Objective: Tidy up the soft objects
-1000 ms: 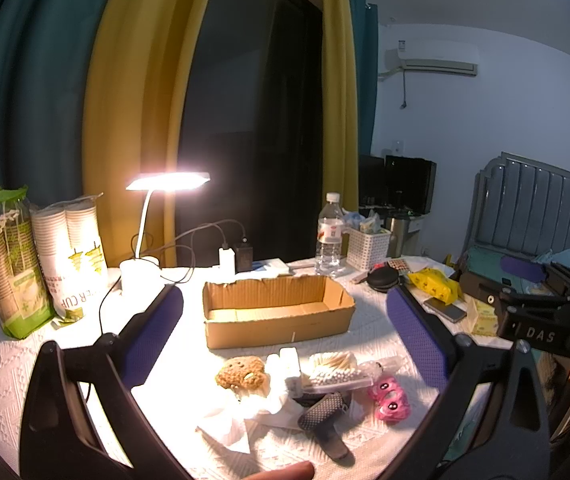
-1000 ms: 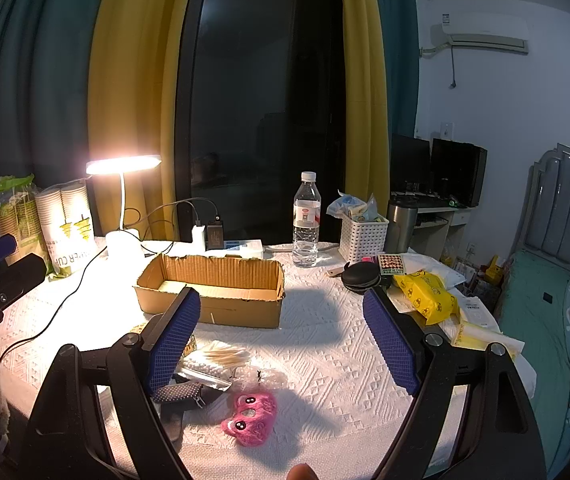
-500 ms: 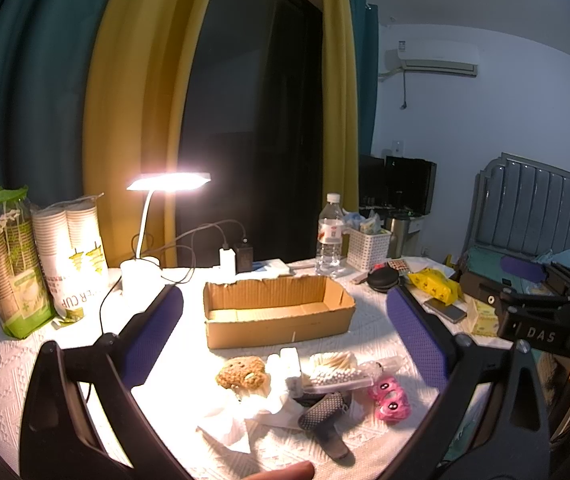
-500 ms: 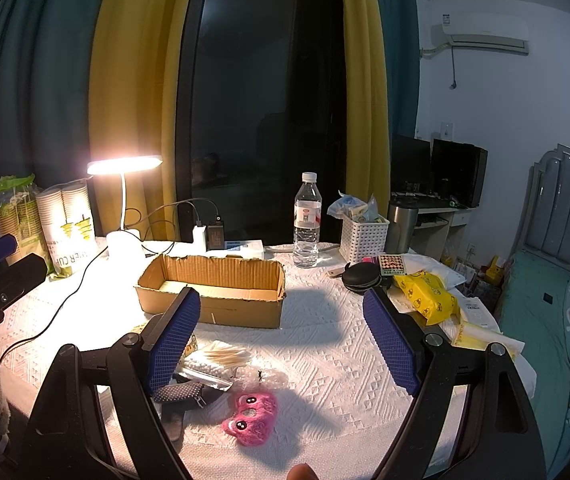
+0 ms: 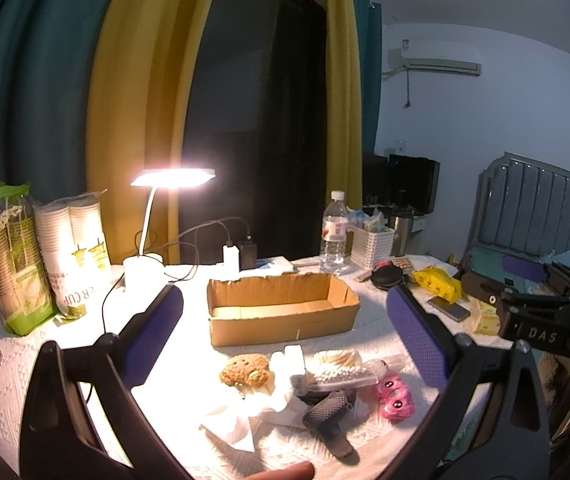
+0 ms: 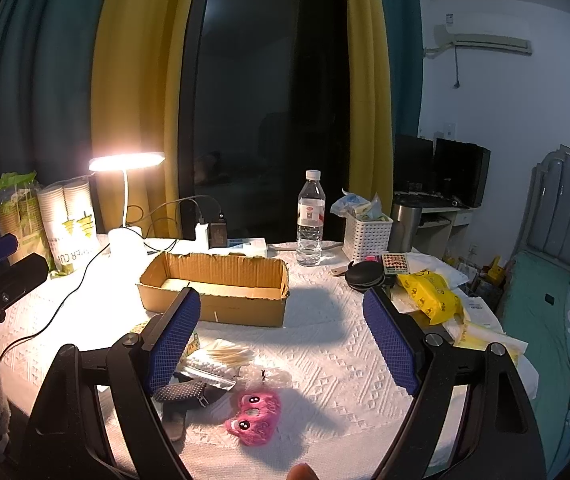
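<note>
Nothing's moved since earlier: both grippers, left and right, hover jaws wide, and I'd pinch the light, squashy pink plush mid-body.

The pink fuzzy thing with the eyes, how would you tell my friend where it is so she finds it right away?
Find the open cardboard box in the middle of the white table; a small pile of things lies on the near side of it. The pink fuzzy thing sits at the pile's right edge, beside the cotton swabs. It is the only bright pink item there, with black button eyes.
</note>
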Action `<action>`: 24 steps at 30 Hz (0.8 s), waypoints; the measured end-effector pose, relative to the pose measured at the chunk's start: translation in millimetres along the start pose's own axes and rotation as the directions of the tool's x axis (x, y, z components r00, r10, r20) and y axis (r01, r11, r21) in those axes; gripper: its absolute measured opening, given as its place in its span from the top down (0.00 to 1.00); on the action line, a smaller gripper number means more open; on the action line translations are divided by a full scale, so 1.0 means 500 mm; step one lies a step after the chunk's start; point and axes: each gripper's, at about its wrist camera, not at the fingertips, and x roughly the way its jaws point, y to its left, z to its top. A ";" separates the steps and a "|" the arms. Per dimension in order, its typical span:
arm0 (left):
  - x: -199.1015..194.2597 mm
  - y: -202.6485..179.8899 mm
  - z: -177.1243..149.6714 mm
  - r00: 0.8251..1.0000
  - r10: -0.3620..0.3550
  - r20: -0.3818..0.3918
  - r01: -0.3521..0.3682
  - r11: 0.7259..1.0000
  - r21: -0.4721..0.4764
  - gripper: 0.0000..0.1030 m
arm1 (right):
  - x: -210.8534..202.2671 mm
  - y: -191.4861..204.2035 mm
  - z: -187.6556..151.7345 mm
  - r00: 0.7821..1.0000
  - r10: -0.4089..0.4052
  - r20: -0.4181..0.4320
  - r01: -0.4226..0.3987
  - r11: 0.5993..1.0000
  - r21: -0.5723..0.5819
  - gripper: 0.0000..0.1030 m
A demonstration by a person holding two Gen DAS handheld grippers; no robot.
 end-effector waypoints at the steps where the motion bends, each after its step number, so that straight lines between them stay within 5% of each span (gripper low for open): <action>1: 0.001 0.001 0.000 1.000 0.001 -0.001 -0.001 1.000 0.000 0.01 | 0.001 0.000 0.000 1.000 0.003 -0.006 -0.003 1.000 0.004 0.16; 10: 0.046 0.020 -0.035 0.997 0.020 -0.081 -0.020 1.000 -0.006 0.01 | 0.036 0.005 -0.023 0.999 -0.001 -0.032 -0.001 0.998 -0.060 0.16; 24: 0.147 0.063 -0.135 0.962 0.078 -0.261 -0.081 0.997 -0.001 0.01 | 0.160 -0.001 -0.095 0.994 -0.012 -0.113 0.000 0.994 -0.108 0.16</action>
